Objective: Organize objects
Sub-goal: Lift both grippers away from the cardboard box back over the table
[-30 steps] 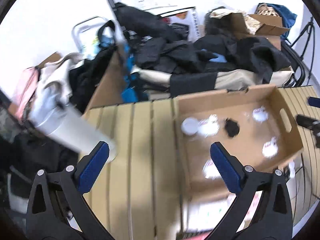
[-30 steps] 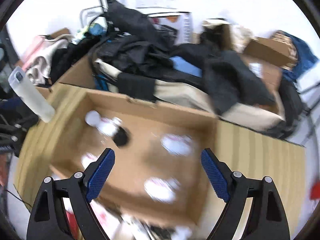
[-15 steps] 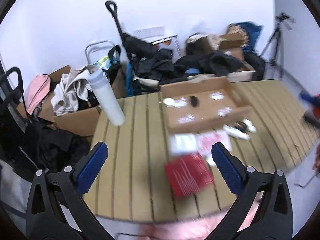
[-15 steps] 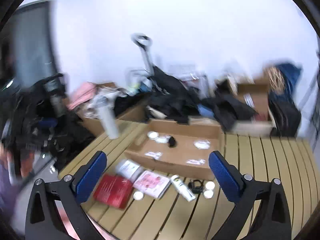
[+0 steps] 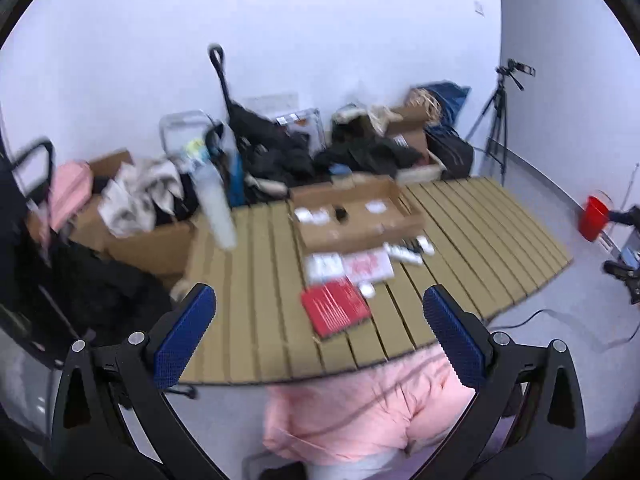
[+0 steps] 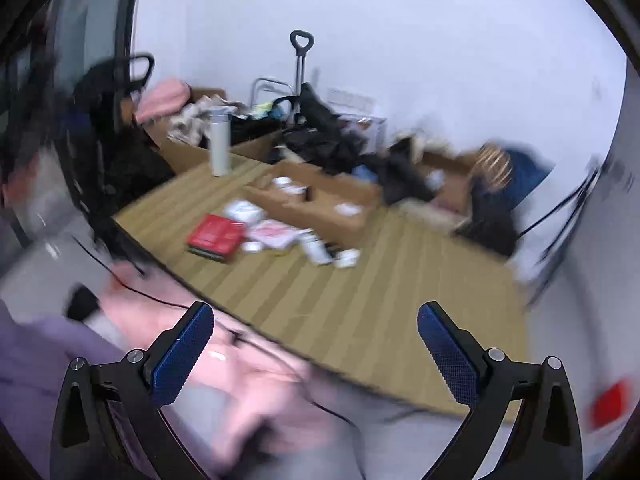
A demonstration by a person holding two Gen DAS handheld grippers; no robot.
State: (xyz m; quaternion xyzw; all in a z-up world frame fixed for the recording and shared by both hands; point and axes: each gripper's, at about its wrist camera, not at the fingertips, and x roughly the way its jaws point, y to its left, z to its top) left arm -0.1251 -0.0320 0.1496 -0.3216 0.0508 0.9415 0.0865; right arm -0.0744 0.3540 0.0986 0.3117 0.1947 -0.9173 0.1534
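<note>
A shallow cardboard tray [image 5: 360,232] [image 6: 320,204] sits on the slatted wooden table [image 5: 256,320] [image 6: 360,304] with small white items and a black one inside. In front of it lie a red book [image 5: 334,312] [image 6: 216,236], white and pink packets [image 5: 360,266] [image 6: 272,232] and small white tubes [image 5: 404,254] [image 6: 320,252]. A white bottle [image 5: 218,208] [image 6: 220,146] stands at the table's far left. My left gripper [image 5: 320,336] and right gripper [image 6: 316,344] are both open, empty and held well back from the table.
Cardboard boxes [image 5: 152,236] with clothes, a black trolley [image 5: 224,92] and dark bags crowd behind the table. A tripod [image 5: 500,120] stands at the right wall, a red bucket [image 5: 594,218] on the floor. The person's pink trousers [image 5: 360,408] are below the grippers.
Both grippers have pulled far back and up from the tray, so the whole table now shows. The right view has swung to the left side. Both stay open.
</note>
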